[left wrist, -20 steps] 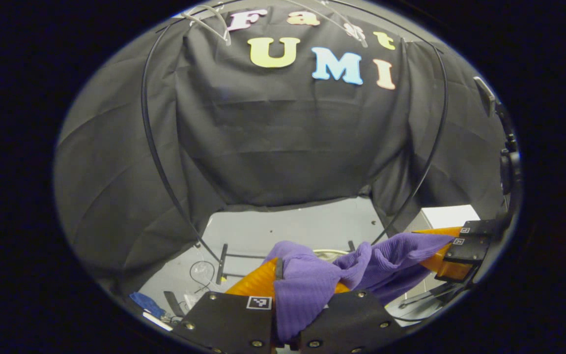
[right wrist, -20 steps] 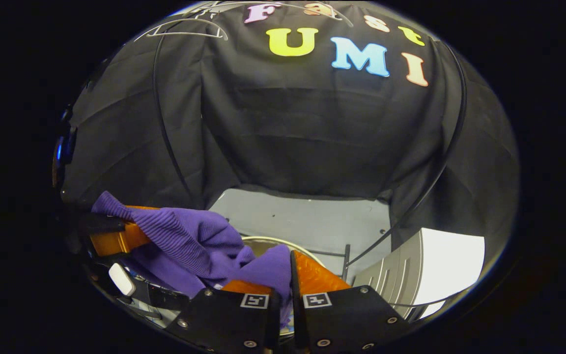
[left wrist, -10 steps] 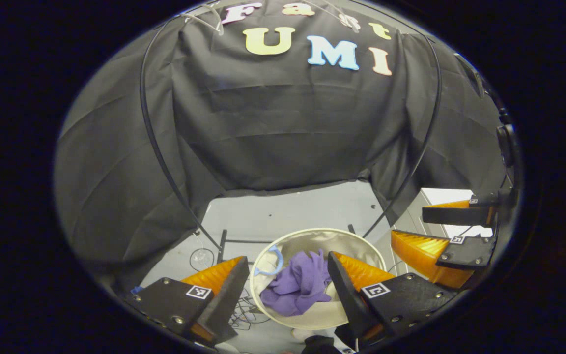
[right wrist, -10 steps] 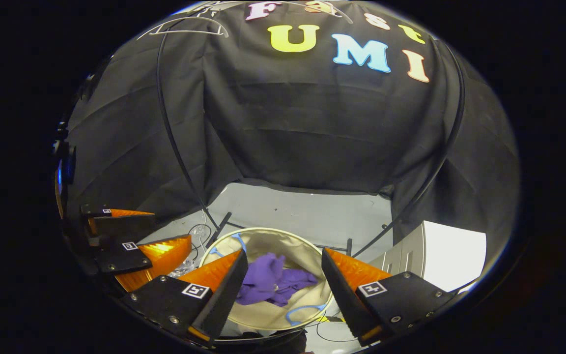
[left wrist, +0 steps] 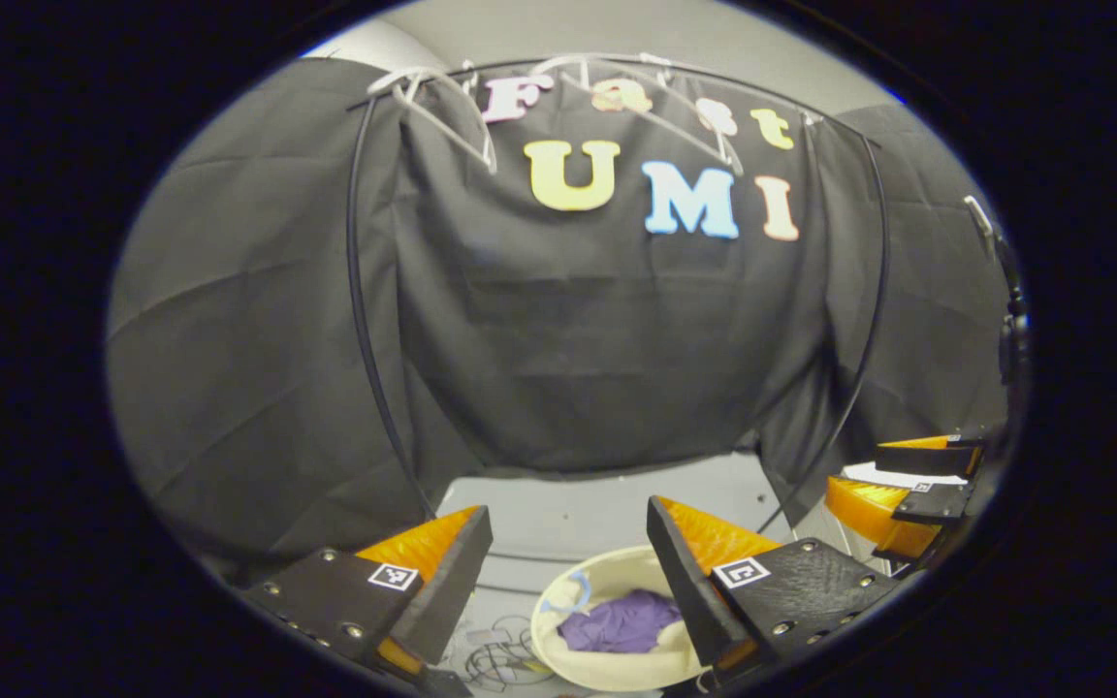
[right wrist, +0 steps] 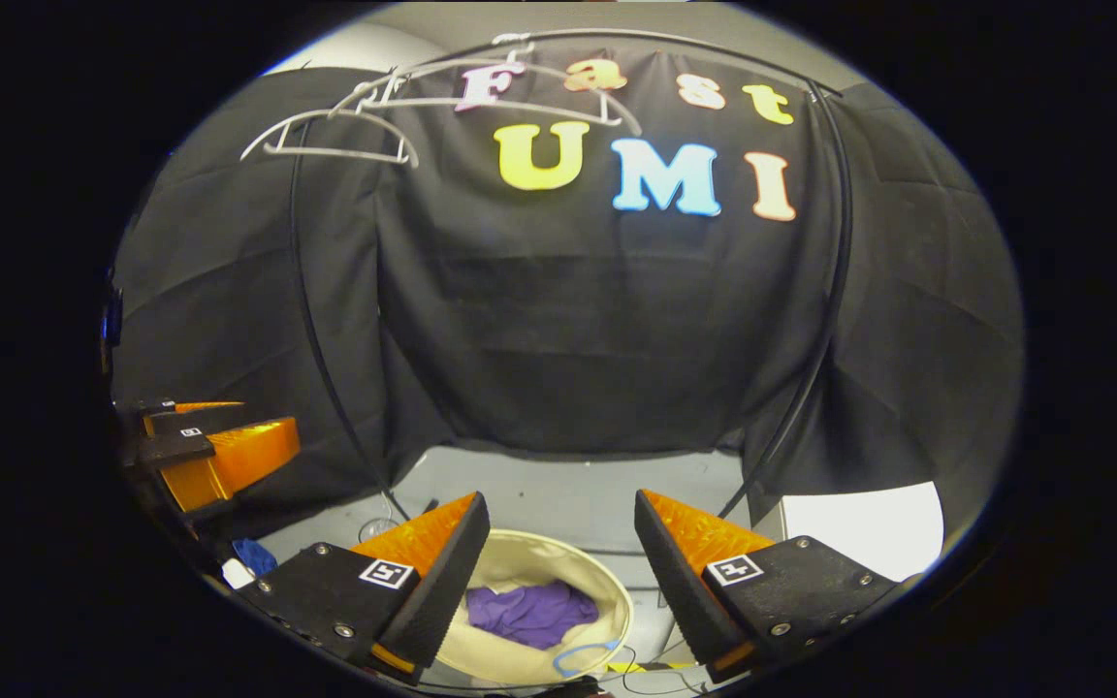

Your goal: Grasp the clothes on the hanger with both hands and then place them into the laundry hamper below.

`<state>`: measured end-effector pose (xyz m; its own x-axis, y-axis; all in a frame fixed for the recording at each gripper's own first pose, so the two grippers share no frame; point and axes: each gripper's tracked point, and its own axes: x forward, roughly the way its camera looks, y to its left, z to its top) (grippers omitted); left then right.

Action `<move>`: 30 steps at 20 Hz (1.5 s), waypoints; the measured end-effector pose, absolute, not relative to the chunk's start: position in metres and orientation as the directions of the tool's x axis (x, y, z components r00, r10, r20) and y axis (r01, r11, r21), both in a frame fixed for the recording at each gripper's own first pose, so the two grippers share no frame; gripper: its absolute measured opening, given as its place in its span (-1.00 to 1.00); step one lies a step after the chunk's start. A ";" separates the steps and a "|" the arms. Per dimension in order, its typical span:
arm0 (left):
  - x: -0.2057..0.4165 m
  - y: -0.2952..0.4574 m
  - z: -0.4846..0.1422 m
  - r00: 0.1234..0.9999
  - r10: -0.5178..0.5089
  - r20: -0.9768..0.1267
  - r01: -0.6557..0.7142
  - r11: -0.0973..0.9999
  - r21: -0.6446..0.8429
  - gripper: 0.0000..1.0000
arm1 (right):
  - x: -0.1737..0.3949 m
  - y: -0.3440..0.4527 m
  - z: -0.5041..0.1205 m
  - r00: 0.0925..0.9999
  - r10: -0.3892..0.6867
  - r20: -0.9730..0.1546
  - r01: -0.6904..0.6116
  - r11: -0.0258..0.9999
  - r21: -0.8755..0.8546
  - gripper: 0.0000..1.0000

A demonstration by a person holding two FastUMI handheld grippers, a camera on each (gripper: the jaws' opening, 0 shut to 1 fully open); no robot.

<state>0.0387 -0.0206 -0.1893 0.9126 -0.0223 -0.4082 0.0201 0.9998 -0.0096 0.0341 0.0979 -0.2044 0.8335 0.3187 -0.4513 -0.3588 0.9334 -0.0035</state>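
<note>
with both jaws gaping empty above the purple garment (right wrist: 531,615) in the hamper (right wrist: 607,591), we risk only snagging the bare hangers (right wrist: 345,131) overhead.

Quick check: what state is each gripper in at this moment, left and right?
Left gripper: open, holding nothing.
Right gripper: open, holding nothing.
The purple garment lies in the hamper below.
</note>
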 end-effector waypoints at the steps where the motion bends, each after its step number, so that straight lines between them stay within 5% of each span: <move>1: 0.045 -0.017 -0.164 0.929 -0.019 -0.369 0.015 1.000 -0.013 1.00 | 0.039 0.095 -0.186 0.852 0.316 -0.419 -0.349 0.937 -0.003 0.84; 13: 0.031 0.006 0.067 0.997 -0.003 -0.079 0.003 1.000 0.006 0.97 | 0.041 0.049 -0.007 0.960 0.259 -0.106 -0.261 0.965 -0.002 0.83; 27: -0.013 0.066 0.123 0.995 0.096 0.001 -0.096 0.995 0.039 0.86 | 0.025 -0.009 0.057 0.992 0.118 0.034 -0.119 0.993 0.007 0.83; 30: -0.011 0.057 0.126 0.996 0.087 0.003 -0.088 0.995 0.038 0.97 | 0.026 -0.010 0.060 0.992 0.112 0.048 -0.113 0.993 0.021 0.87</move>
